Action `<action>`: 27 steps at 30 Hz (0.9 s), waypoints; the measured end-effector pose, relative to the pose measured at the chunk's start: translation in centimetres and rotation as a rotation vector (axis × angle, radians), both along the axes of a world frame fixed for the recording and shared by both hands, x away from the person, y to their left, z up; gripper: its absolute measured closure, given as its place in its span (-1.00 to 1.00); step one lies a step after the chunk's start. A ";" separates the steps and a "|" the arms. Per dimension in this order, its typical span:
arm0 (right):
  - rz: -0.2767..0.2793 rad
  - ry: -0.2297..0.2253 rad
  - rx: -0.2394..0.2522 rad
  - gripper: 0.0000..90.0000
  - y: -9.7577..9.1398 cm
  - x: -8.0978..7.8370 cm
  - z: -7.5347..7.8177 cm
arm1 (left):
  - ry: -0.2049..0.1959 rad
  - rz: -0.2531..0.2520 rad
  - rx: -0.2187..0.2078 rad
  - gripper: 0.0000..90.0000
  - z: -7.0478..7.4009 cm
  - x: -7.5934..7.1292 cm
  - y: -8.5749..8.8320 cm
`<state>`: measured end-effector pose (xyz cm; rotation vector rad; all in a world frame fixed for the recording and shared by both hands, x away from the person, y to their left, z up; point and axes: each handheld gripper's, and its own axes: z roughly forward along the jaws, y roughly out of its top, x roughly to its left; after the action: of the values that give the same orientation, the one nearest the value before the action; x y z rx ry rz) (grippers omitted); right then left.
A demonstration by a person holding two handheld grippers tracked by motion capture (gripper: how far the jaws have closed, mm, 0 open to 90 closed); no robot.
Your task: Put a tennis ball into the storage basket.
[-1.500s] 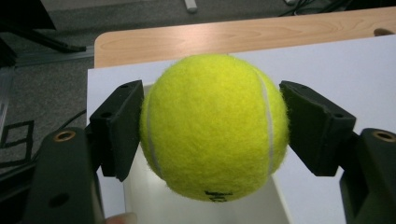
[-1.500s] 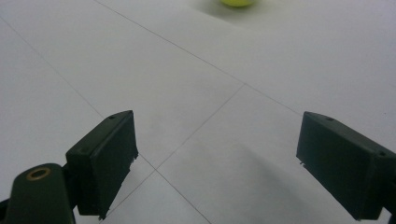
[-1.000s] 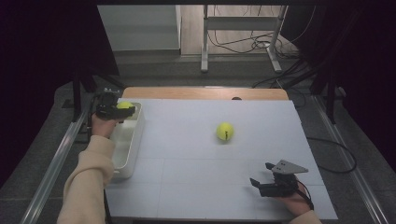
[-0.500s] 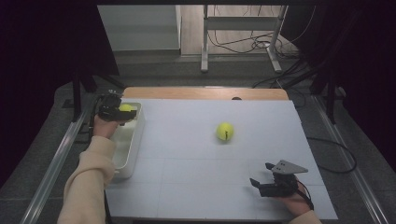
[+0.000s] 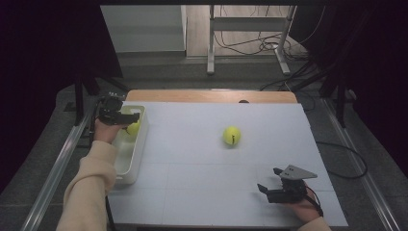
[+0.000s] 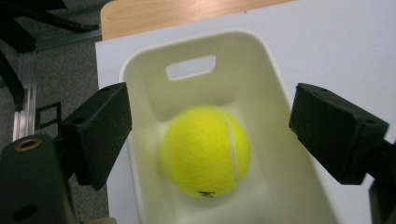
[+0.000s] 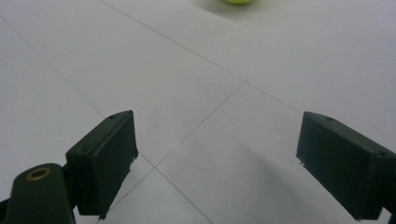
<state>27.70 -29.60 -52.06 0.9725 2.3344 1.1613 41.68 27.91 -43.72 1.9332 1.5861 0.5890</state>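
Note:
A yellow tennis ball [image 6: 205, 151] lies inside the white bin [image 6: 196, 39] at the table's left edge, seen as ball [image 5: 133, 128] in bin [image 5: 126, 159] from above. My left gripper [image 5: 131, 119] hovers over the bin's far end. Its jaws have just been opening, and in the left gripper view the left gripper [image 6: 210, 126] stands open with the ball below, clear of both pads. A second tennis ball [image 5: 232, 135] rests mid-table, and its edge [image 7: 238, 1] shows in the right gripper view. My right gripper [image 5: 269, 179] sits open and empty near the front right, also seen as the right gripper [image 7: 215, 154].
The white table sheet [image 5: 202, 192] has faint grid lines. A wooden strip [image 5: 207, 95] borders its far edge. Metal rails run along both sides, and a stand with cables stands on the floor beyond.
The left jaws have spread apart and let go of the tennis ball, which has dropped from between them into the bin. The right gripper has stayed where it was.

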 end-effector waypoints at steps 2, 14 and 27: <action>0.000 0.000 -0.001 -0.72 0.0 0.0 0.0 | -0.015 -0.008 -0.010 -0.70 0.2 -0.2 0.1; -0.007 -0.012 0.012 -0.71 -0.1 0.0 0.2 | -0.098 -0.081 -0.104 -0.68 0.9 -2.2 -0.1; 0.001 -0.020 0.027 -0.71 -0.2 0.1 0.2 | -0.196 -0.206 -0.146 -0.68 2.3 -4.3 -2.4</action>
<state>27.84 -29.81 -51.84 0.9639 2.3094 1.2009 37.38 25.54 -41.43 1.8400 1.2563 0.5423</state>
